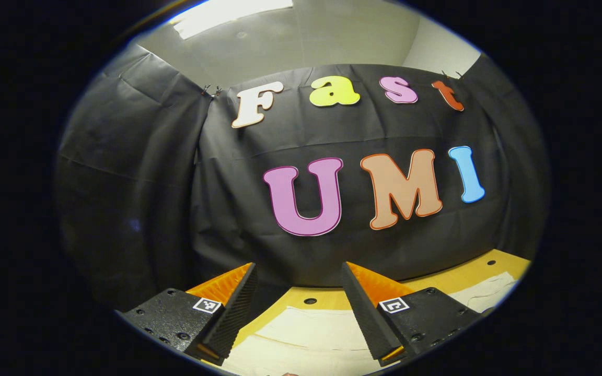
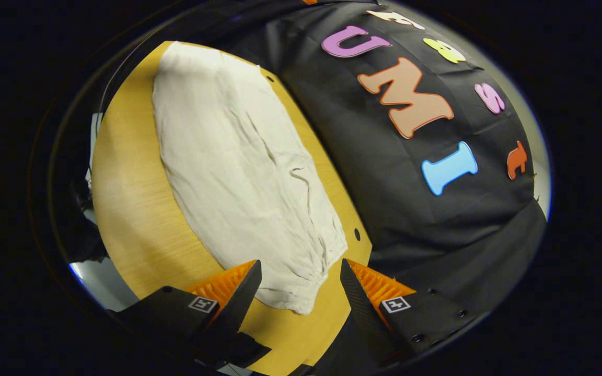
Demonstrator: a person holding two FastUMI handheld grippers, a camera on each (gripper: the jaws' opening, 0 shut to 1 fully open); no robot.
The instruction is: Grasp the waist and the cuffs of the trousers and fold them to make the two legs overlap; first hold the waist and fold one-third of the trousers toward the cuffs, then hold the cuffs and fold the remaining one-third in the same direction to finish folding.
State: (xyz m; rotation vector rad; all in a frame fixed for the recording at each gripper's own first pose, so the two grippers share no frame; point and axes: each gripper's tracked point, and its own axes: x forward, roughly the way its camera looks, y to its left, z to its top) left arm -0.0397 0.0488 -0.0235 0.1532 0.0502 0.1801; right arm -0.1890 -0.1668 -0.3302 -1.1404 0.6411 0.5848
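Observation:
Cream trousers (image 2: 238,167) lie flat along the wooden table (image 2: 128,209) in the right gripper view, one leg seemingly laid over the other, gathered cuffs (image 2: 296,292) nearest the camera. My right gripper (image 2: 301,269) hovers open just above the cuff end, fingers either side of it, not touching. In the left gripper view, my left gripper (image 1: 298,271) is open and tilted up toward the booth wall, with a part of the trousers (image 1: 306,334) lying on the table (image 1: 327,300) below its fingers.
The black cloth wall (image 2: 411,198) runs close along the table's far edge. Small holes dot the tabletop near that edge (image 2: 357,234). Bare wood lies to the left of the trousers in the right gripper view, and the table's rim drops off there.

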